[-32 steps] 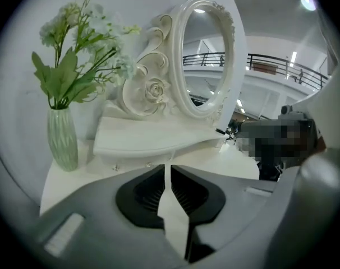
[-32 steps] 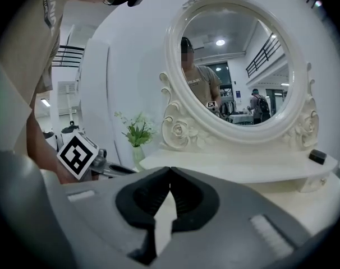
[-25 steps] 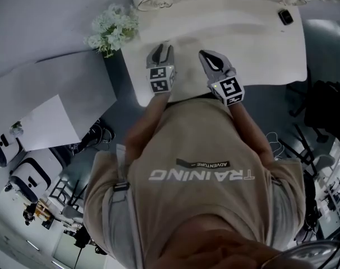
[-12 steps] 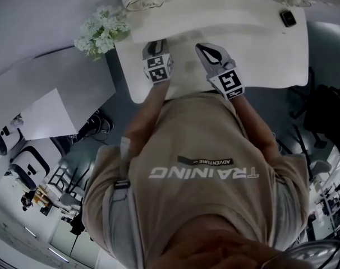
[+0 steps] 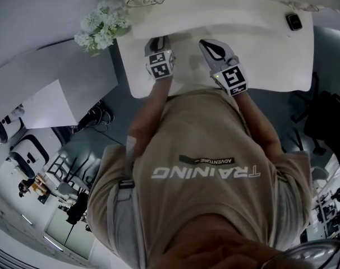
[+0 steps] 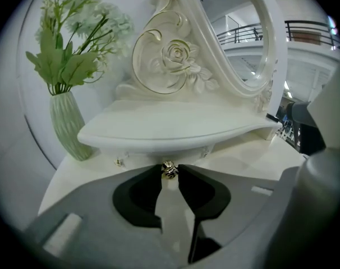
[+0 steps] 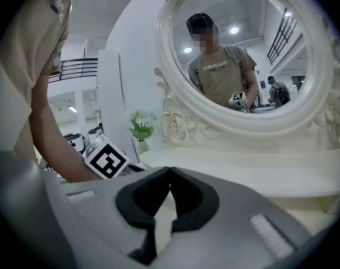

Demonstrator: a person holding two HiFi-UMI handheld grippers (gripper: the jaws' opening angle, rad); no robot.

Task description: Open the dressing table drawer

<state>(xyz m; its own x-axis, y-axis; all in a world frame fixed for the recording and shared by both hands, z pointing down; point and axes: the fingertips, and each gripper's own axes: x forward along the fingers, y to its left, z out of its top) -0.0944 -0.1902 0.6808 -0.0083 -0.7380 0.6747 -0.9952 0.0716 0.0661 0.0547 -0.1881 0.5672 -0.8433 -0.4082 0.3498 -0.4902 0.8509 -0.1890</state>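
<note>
In the left gripper view, a small gold drawer knob [image 6: 169,170] sits on the white drawer front [image 6: 159,154] beneath the dressing table's raised shelf [image 6: 175,129]. My left gripper [image 6: 169,172] has just been closing. Its two tips now touch the knob on either side, so it is shut on it. The head view shows the left gripper [image 5: 157,42] pointing steeply down near the table's back. My right gripper [image 5: 212,46] hovers beside it over the white tabletop [image 5: 265,49]. In its own view the right gripper [image 7: 170,171] is shut, with nothing between the tips.
A ribbed vase of white flowers [image 6: 69,122] stands left of the drawer, and the flowers [image 5: 100,26] also show in the head view. More small knobs [image 6: 119,162] flank the gripped one. The oval mirror [image 7: 243,49] rises behind. A small black device [image 5: 294,21] lies at the table's far right.
The left gripper has tipped further down and moved in toward the mirror base. The right gripper has shifted a little sideways.
</note>
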